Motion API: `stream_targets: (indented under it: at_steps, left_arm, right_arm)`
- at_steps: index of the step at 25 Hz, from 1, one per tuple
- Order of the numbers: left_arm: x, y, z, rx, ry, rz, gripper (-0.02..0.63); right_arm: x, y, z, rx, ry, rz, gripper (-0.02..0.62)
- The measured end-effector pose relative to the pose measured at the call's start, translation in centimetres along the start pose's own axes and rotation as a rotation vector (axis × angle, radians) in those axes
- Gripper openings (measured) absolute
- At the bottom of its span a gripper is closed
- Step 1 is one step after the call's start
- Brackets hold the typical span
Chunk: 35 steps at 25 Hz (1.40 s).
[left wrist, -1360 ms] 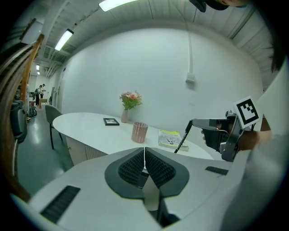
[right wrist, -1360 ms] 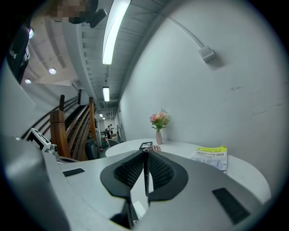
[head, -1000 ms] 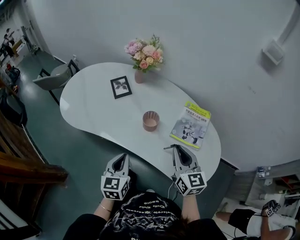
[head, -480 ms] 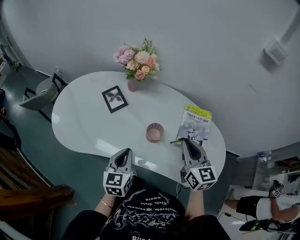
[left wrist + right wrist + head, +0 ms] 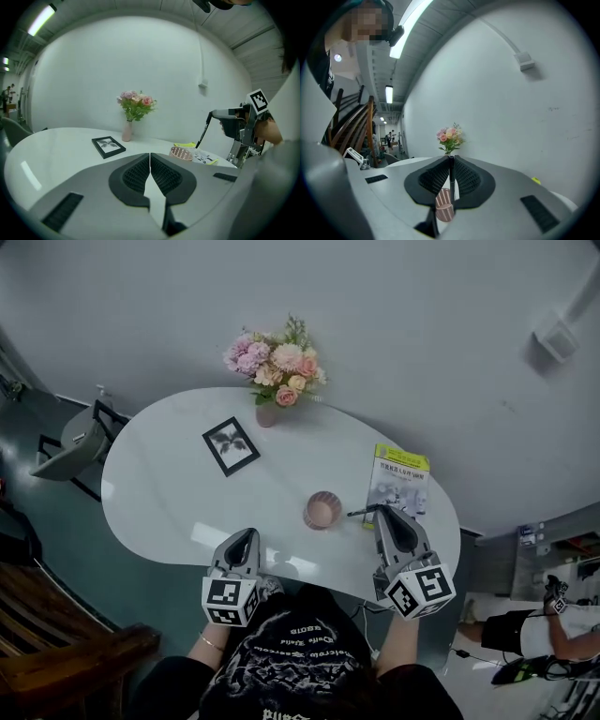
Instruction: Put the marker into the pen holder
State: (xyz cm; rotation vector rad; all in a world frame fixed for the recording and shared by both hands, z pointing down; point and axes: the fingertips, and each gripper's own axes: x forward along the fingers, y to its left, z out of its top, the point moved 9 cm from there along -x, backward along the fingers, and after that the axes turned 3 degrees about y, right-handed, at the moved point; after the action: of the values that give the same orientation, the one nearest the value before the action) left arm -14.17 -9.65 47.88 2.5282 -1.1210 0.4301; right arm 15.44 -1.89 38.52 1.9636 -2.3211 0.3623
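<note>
The pink pen holder stands open-topped on the white table, right of its middle. My right gripper hovers just right of it, shut on a black marker that sticks out to the left, its tip close to the holder's rim. In the right gripper view the marker hangs down between the pads, with the pen holder below. From the left gripper view the marker slants down above the holder. My left gripper is shut and empty at the table's near edge.
A vase of pink flowers stands at the table's far edge, a black picture frame lies left of centre, and a yellow-edged booklet lies right of the holder. A chair stands at the left, and a person sits at the lower right.
My right gripper has carried the marker from the table's near edge forward, up beside the pen holder. The left gripper has stayed by the near edge. The head view has shifted.
</note>
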Motion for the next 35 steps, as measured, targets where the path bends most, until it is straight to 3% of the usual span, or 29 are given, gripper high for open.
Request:
stream_targets:
  at_steps: [4, 16, 35]
  left_arm:
    - [0.1, -0.1, 0.3, -0.014, -0.009, -0.006, 0.025]
    - [0.3, -0.6, 0.7, -0.036, -0.003, 0.038, 0.025]
    - [0.0, -0.2, 0.0, -0.069, 0.029, 0.131, 0.025]
  right_arm:
    - [1.1, 0.6, 1.1, -0.052, 0.002, 0.038, 0.058]
    - [4.3, 1.2, 1.7, -0.054, 0.039, 0.152, 0.058]
    - [7.7, 0.6, -0.1, -0.072, 0.114, 0.233, 0.058]
